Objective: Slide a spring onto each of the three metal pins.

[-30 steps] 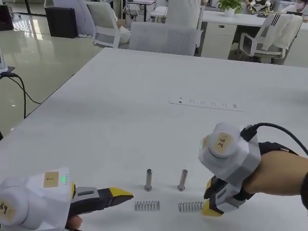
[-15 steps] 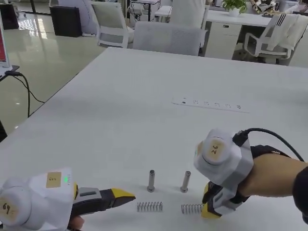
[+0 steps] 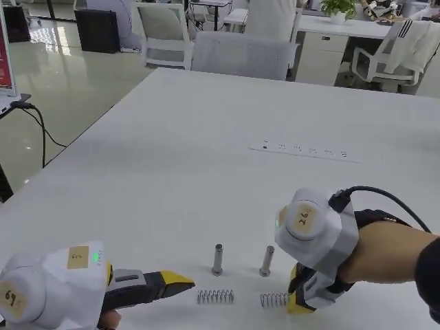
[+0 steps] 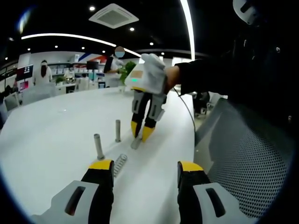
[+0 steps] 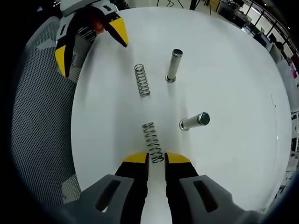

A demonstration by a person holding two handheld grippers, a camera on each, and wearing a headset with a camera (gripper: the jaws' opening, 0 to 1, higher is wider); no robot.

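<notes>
Two metal pins [image 3: 218, 260] [image 3: 267, 261] stand upright near the table's front. Before them lie two springs, one on the left [image 3: 215, 296] and one on the right [image 3: 273, 300]. My right gripper [image 3: 297, 306] is down at the right spring's end. In the right gripper view its gripper [image 5: 157, 158] has the jaws closed narrowly on the near end of that spring [image 5: 152, 139], which still rests on the table. My left gripper [image 3: 184, 282] is open with nothing in it, just left of the left spring [image 4: 119, 164]. The left gripper view shows the right gripper [image 4: 141, 133] beyond the pins [image 4: 98, 145].
A white power strip [image 3: 302, 149] is set into the table [image 3: 172, 158] further back. Office chairs [image 3: 237, 55] and desks stand beyond the far edge. The table's front edge is close behind both grippers, with a mesh chair seat [image 5: 39, 116] below it.
The head camera has shifted a little. My right gripper stays at the right spring's end and sits slightly lower. The left gripper, pins and left spring have not moved.
</notes>
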